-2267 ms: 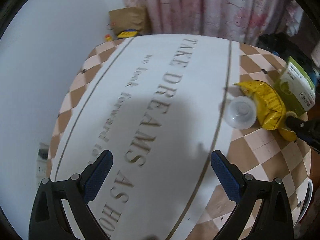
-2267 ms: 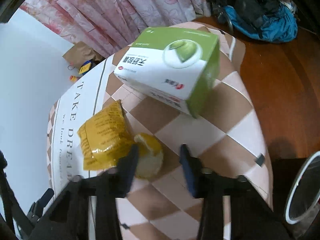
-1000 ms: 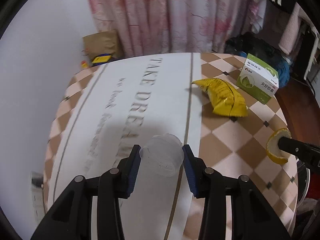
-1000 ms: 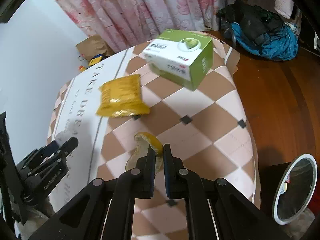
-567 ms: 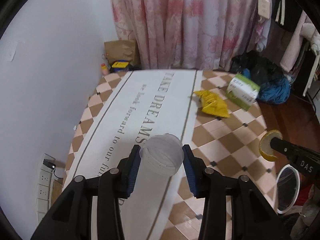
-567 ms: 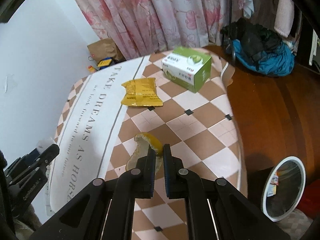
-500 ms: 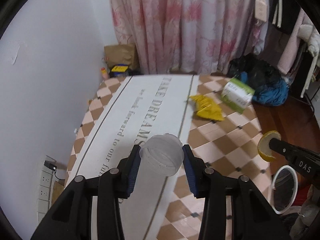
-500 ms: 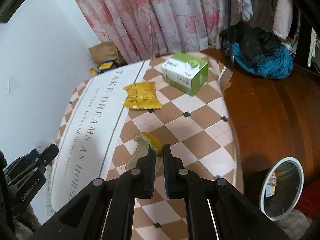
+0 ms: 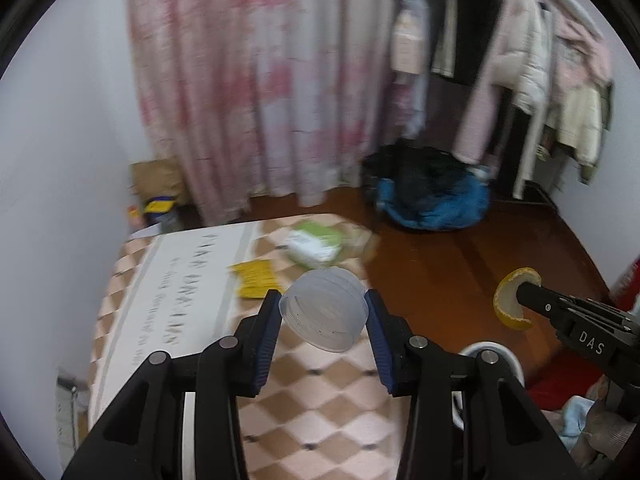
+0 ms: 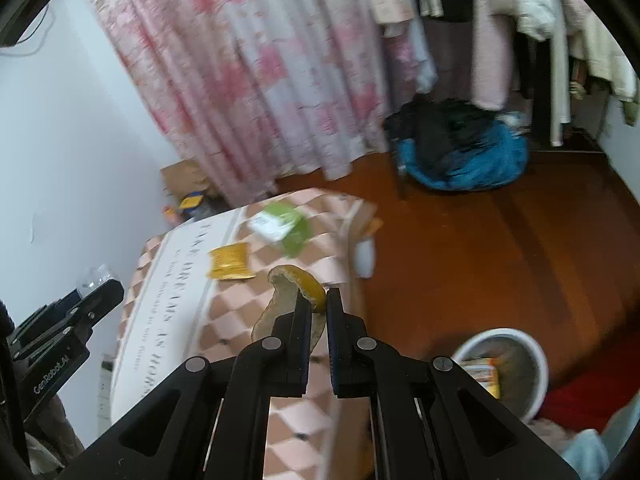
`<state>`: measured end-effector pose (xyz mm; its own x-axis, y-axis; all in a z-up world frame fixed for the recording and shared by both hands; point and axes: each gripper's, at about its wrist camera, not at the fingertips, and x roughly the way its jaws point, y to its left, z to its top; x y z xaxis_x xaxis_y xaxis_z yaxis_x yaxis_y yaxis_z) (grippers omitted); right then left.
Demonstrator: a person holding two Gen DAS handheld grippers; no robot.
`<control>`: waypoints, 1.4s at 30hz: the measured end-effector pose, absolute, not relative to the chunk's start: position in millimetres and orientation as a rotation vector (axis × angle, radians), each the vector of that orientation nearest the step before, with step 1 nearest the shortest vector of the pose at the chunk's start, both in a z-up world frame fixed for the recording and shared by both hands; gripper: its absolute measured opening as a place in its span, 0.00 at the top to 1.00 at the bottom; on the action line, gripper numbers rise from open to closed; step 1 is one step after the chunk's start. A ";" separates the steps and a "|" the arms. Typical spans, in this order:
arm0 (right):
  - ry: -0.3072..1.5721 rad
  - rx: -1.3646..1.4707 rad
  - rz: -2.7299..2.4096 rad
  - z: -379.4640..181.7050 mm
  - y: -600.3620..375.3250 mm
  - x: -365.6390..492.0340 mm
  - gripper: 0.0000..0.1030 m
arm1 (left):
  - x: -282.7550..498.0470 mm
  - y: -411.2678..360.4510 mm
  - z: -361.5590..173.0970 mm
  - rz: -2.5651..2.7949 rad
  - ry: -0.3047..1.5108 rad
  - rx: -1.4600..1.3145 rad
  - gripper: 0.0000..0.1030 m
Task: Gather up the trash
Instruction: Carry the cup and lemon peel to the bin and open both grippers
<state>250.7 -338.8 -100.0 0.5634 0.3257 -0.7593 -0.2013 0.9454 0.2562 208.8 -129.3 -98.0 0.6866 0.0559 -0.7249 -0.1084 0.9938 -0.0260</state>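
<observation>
Two grippers are in my view, each gripping one piece of trash above the checkered surface. My left gripper has its fingers clenched on a clear plastic cup, which lies tilted on its side between the blue pads. My right gripper pinches a yellow citrus peel between nearly closed fingers. Down on the floor to the right stands a white bin, holding a yellow-orange packet against its inner wall. Left on the surface are a yellow wrapper and a green-and-white box, both blurred.
</observation>
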 end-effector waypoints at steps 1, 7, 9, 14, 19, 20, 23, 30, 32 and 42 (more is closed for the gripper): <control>0.920 0.139 0.288 -99.0 -354.9 249.6 0.93 | 212.1 -142.2 -97.7 0.069 0.811 -0.066 0.63; 0.951 0.122 0.155 -115.2 -441.9 247.1 0.93 | 231.9 -225.1 -115.5 -0.070 0.858 -0.044 0.63; 0.983 0.127 0.114 -130.6 -471.7 247.3 0.93 | 238.5 -255.9 -127.6 -0.115 0.888 -0.031 0.63; 1.087 0.134 0.028 -180.1 -537.6 250.1 0.93 | 255.7 -322.1 -168.9 -0.203 0.983 0.012 0.63; 1.193 0.157 -0.035 -237.4 -590.8 251.5 0.93 | 268.5 -375.3 -211.0 -0.267 1.087 0.057 0.63; 1.211 0.159 -0.042 -247.6 -598.7 251.2 0.93 | 271.6 -383.4 -219.9 -0.274 1.106 0.065 0.63; 1.275 0.196 -0.056 -281.6 -620.9 253.6 0.93 | 276.5 -403.9 -244.2 -0.297 1.160 0.080 0.63; 1.384 0.185 -0.084 -346.5 -637.0 268.4 0.93 | 291.3 -433.5 -298.6 -0.324 1.274 0.122 0.63; 1.412 0.177 -0.081 -362.5 -634.8 272.3 0.93 | 294.5 -437.2 -311.2 -0.325 1.303 0.133 0.63; 1.474 0.149 -0.089 -389.9 -629.2 282.4 0.92 | 298.7 -441.1 -327.3 -0.339 1.360 0.115 0.62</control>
